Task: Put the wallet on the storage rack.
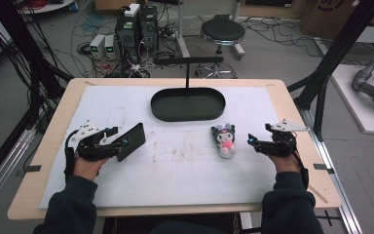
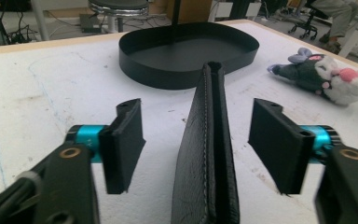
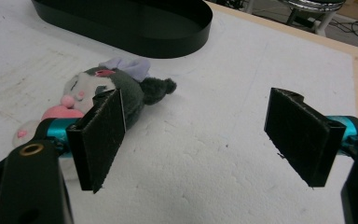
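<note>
We have the black leather case point(image 2: 207, 154) standing on its edge between the spread jaws of our left tool point(image 2: 200, 144), near the black tray point(image 2: 186, 56). It looks stiff and light; we would grip its flat sides. Our right tool point(image 3: 196, 135) is open, beside the plush toy point(image 3: 102, 93).

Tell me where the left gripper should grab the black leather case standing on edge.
Probably across the black leather case's two flat faces, at its near end. It stands on edge between the left gripper's open jaws, so closing from both sides should pinch it.

Black case point(image 2: 207, 154); grey-pink plush point(image 3: 109, 91).
</note>
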The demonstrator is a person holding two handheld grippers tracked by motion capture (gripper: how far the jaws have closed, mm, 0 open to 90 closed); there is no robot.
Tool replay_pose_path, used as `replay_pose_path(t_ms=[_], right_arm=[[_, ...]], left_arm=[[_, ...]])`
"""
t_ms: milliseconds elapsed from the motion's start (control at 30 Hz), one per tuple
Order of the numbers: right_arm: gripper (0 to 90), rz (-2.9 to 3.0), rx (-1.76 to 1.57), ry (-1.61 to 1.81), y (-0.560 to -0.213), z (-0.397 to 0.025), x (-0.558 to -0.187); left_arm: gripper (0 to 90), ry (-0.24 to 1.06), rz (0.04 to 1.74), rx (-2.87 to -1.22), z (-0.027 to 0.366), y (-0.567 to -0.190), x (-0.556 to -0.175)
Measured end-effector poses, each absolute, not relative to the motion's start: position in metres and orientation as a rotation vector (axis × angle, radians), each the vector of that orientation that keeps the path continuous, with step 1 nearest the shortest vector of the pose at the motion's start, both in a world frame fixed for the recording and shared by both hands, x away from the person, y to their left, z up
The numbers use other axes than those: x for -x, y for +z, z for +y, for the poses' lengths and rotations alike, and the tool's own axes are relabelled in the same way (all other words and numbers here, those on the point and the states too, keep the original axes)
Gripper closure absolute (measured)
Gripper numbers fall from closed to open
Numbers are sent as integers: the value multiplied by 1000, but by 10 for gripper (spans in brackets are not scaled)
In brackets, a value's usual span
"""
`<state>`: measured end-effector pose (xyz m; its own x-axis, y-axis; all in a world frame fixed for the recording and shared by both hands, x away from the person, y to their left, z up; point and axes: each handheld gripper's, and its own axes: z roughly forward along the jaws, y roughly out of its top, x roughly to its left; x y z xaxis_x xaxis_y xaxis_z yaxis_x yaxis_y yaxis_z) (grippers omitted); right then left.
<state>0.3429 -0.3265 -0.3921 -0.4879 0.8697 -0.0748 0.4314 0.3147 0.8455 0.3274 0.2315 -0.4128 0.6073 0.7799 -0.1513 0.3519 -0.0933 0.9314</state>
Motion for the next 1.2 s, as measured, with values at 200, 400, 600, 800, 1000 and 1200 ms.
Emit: replay_pose_path(t_ms=[200,400,600,800,1000,1200], right_arm=[[206,2056,-1148,1084,-392,-326,-343],[206,2057,-1142,1087,-392,-327,-343],[206,2054,-1145,1110,-391,-325,-342],[206,2051,-1143,1130,-390,-325,-343],[206,2039,-1154,1147,-390,-329,-343],[206,2034,-1155,1162,-389,-330,-344]], left_arm=[[539,463,932,-1763,226,-418,-330],[783,487,933,-1803,221,-416,-330],[783,520,943,-1730,216,-399,-343],[783,530,986,-1627,210,-378,-367],[781,514,989,-1599,201,-360,-396],[782,531,955,-1631,182,-353,-428]])
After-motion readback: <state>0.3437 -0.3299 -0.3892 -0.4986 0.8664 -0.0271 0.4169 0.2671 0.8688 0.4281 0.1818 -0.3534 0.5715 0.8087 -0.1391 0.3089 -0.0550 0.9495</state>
